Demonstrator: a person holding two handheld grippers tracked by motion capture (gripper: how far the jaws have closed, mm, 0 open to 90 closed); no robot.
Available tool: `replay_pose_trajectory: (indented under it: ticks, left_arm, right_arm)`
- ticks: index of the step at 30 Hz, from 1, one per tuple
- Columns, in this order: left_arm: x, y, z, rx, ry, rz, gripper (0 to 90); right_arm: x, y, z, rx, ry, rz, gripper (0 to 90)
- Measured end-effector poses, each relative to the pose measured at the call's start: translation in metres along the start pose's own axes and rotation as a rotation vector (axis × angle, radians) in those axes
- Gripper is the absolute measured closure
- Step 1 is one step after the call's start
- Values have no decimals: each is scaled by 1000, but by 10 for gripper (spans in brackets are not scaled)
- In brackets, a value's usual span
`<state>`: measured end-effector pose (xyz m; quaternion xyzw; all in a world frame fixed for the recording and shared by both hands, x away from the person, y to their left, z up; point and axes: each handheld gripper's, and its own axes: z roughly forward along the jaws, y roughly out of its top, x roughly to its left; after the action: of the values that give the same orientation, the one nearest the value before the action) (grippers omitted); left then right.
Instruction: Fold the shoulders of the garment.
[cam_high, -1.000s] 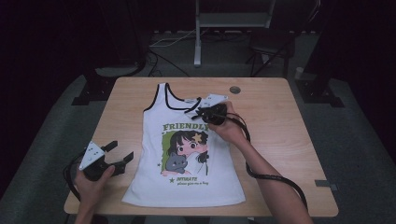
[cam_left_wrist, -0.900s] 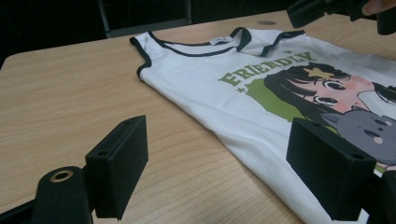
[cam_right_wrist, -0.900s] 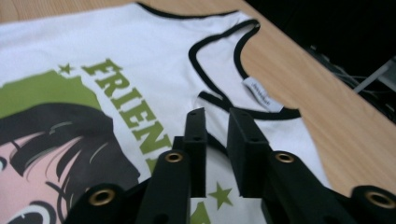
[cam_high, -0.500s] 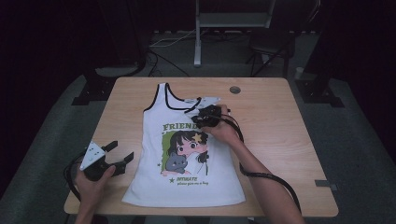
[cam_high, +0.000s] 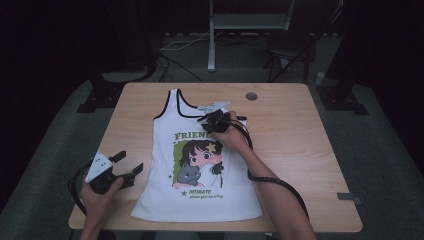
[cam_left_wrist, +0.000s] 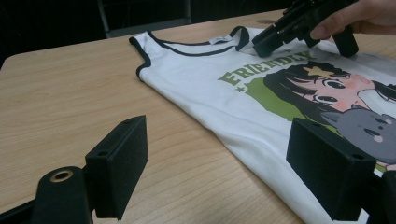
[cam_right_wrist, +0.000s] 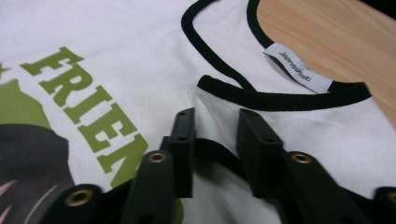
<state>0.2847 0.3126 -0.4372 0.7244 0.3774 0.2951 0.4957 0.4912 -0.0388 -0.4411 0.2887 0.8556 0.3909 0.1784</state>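
Note:
A white tank top (cam_high: 192, 200) with black trim, green "FRIENDLY" lettering and a cartoon girl-and-cat print lies flat on the wooden table (cam_high: 300, 150). My right gripper (cam_high: 212, 122) is low over the neckline, just above the lettering. In the right gripper view its jaws (cam_right_wrist: 217, 126) have just been closing and stand a narrow gap apart. They straddle a black-trimmed edge of the top (cam_right_wrist: 280, 100) without visibly pinching it. The neck label (cam_right_wrist: 299, 67) lies just beyond. My left gripper (cam_high: 129, 162) rests open at the table's near left, beside the top's side edge (cam_left_wrist: 243, 130), with nothing between its jaws (cam_left_wrist: 224, 158). The right gripper (cam_left_wrist: 303, 23) is seen beyond it.
A round grommet hole (cam_high: 251, 96) sits near the table's far edge. The right gripper's black cable (cam_high: 272, 181) trails along the forearm over the shirt's lower right. Bare wood lies left (cam_high: 130, 125) and right of the top. Dark stands and a metal post (cam_high: 212, 35) are behind the table.
The right gripper has shifted a little left and down, onto the neckline by the lettering. The left gripper has stayed where it was, open.

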Motion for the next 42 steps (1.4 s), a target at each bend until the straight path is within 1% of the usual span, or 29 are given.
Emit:
replay_pose_trajectory:
  ticks: [2, 4, 5, 7, 9, 11, 13, 14, 16, 17, 19, 22, 24, 26, 28, 31, 32, 33, 34, 35, 39, 41, 42]
  left_arm:
    - [0, 0, 0, 0, 0, 4, 207]
    - [0, 0, 0, -2, 1, 4, 207]
    - [0, 0, 0, -2, 0, 3, 207]
    - [0, 0, 0, -2, 0, 3, 208]
    - [0, 0, 0, 0, -1, 5, 207]
    - [0, 0, 0, -2, -1, 3, 207]
    - [0, 0, -1, -4, 0, 5, 208]
    - [0, 0, -1, -4, 0, 5, 208]
    - [0, 0, -1, -3, 0, 4, 207]
    - [0, 0, -1, -2, 0, 5, 207]
    - [0, 0, 0, 0, -1, 5, 207]
    - [0, 0, 0, 1, -2, 1, 208]
    - [0, 0, 0, 2, 0, 3, 207]
    - [-1, 0, 0, 4, 0, 9, 208]
    - [-1, 0, 0, 7, 3, 14, 207]
    - [-1, 0, 0, 3, 4, 18, 207]
    - [-1, 0, 0, 3, 4, 18, 207]
    - [-1, 0, 0, 3, 3, 16, 208]
    - [-1, 0, 0, 3, 3, 14, 208]
    - [-1, 0, 0, 5, 3, 14, 207]
    - [-1, 0, 0, 8, 2, 17, 207]
    - [-1, 0, 0, 2, 2, 11, 207]
    - [-1, 0, 0, 3, 1, 9, 208]
  right_arm:
    - [-2, 1, 1, 3, 21, 22, 796]
    - [-5, 1, 1, 0, 48, 56, 838]
    - [-7, 1, 1, -5, 53, 66, 851]
    - [-9, 0, 0, -13, 67, 102, 860]
    - [-10, -1, -2, -19, 73, 125, 863]
    - [-11, 0, -7, -45, 71, 136, 863]
    - [-10, 0, -14, -64, 72, 137, 863]
    - [-9, 1, -17, -70, 71, 132, 863]
    - [-7, 1, -25, -78, 70, 102, 862]
    - [-6, 0, -30, -81, 77, 85, 862]
    - [-2, -1, -38, -83, 74, 45, 861]
    - [3, -3, -48, -92, 89, 11, 861]
    - [8, -5, -52, -90, 99, -7, 861]
    - [13, -8, -52, -84, 102, -24, 857]
    - [17, -11, -50, -65, 100, -44, 853]
    - [21, -19, -41, -31, 113, -56, 839]
    - [21, -19, -41, -31, 113, -56, 839]
    - [24, -23, -37, -19, 122, -57, 829]
    - [24, -25, -36, -20, 126, -59, 822]
    - [25, -25, -36, -17, 128, -59, 808]
    - [27, -24, -38, -11, 136, -68, 691]
    - [26, -22, -41, -21, 125, -52, 607]
    - [26, -20, -42, -24, 126, -49, 579]
